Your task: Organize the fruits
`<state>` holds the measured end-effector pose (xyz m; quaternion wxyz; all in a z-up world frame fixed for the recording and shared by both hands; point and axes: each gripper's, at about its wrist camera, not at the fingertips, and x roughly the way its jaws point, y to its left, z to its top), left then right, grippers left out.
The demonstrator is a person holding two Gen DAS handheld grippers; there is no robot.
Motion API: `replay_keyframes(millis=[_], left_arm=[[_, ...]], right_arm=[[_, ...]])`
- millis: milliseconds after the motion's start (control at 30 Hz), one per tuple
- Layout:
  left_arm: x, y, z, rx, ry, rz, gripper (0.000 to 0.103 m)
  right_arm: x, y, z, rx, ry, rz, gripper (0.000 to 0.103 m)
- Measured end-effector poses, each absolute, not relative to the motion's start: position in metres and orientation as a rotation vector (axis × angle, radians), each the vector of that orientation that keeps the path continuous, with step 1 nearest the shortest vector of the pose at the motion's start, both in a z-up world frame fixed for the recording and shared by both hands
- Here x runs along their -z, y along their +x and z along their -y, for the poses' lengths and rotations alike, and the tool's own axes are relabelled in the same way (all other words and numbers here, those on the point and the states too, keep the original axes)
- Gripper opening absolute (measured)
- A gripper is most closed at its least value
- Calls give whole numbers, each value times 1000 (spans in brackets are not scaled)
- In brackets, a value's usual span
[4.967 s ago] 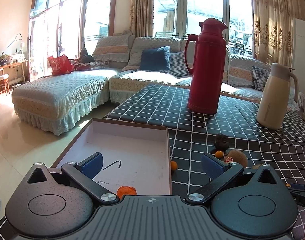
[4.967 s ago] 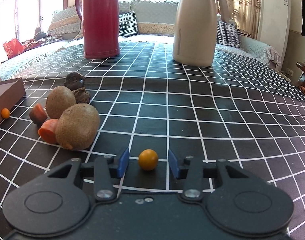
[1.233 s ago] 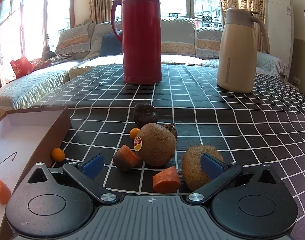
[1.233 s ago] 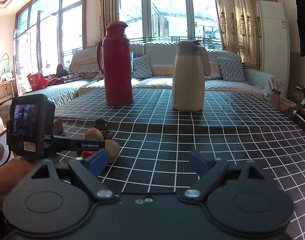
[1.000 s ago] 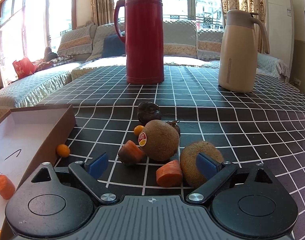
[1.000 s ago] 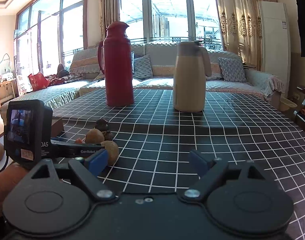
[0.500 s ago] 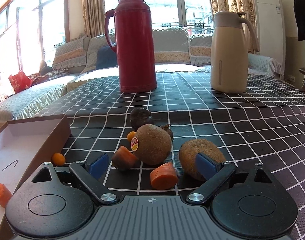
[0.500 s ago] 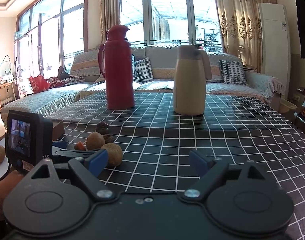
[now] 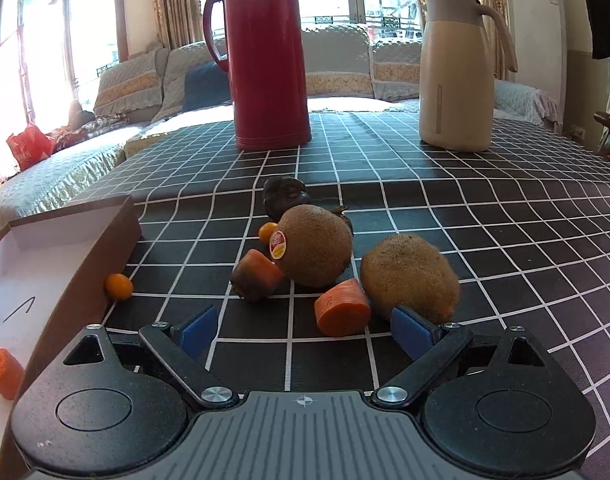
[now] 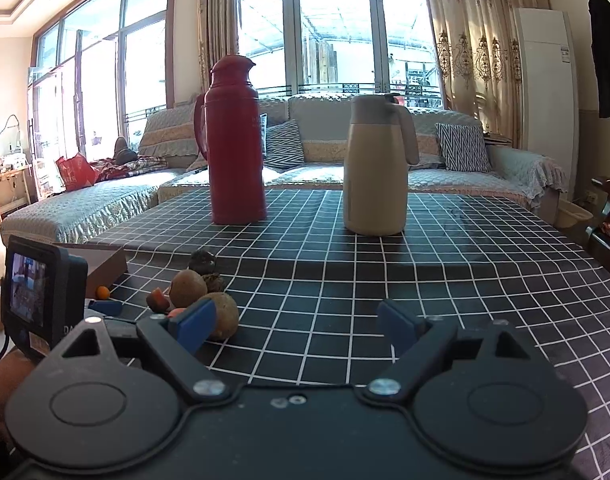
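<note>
In the left wrist view my left gripper (image 9: 304, 334) is open and empty, low over the checked tablecloth. Just beyond its fingertips lies an orange carrot piece (image 9: 342, 309), with a darker carrot piece (image 9: 256, 276) to its left. Two kiwis sit behind: one with a sticker (image 9: 313, 245), one at right (image 9: 411, 277). A dark fruit (image 9: 285, 195) and small orange fruits (image 9: 118, 286) lie around them. The brown box (image 9: 73, 264) at left holds a carrot piece (image 9: 3, 368). My right gripper (image 10: 297, 326) is open and empty, raised above the table right of the pile (image 10: 187, 288).
A red thermos (image 9: 267, 56) and a cream jug (image 9: 457, 72) stand at the back of the table. A sofa lies beyond. In the right wrist view the left gripper's camera body (image 10: 37, 300) and a hand sit at the lower left.
My left gripper has swung from over the box to face the fruit pile and eased closer. My right gripper has lifted away from the small orange fruit and pulled back, open.
</note>
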<state>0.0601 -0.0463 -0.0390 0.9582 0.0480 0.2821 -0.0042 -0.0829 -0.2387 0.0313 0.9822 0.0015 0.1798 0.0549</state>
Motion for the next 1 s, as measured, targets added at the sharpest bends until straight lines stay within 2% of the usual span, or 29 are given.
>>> replay_keyframes(millis=[133, 167, 200, 267, 367, 433, 733, 1000], left_arm=[[39, 69, 64, 31, 127, -568, 93], [40, 71, 66, 39, 122, -581, 89], [41, 74, 67, 43, 116, -598, 70], [43, 80, 63, 38, 79, -634, 50], [44, 85, 62, 22, 56, -636, 44], [43, 84, 63, 25, 56, -633, 32], [39, 83, 55, 17, 10, -630, 32], [-23, 60, 4, -32, 5, -541, 32]], right_arm=[[-30, -82, 238, -110, 3, -364, 88], [-30, -82, 238, -109, 1, -365, 88], [-29, -82, 237, -109, -1, -366, 88], [-28, -81, 237, -111, -2, -371, 88], [-28, -81, 235, -114, -5, -373, 88], [-27, -81, 234, -116, -10, -373, 88], [-27, -81, 236, -115, -6, -376, 88], [-24, -76, 243, -103, 21, -391, 88]])
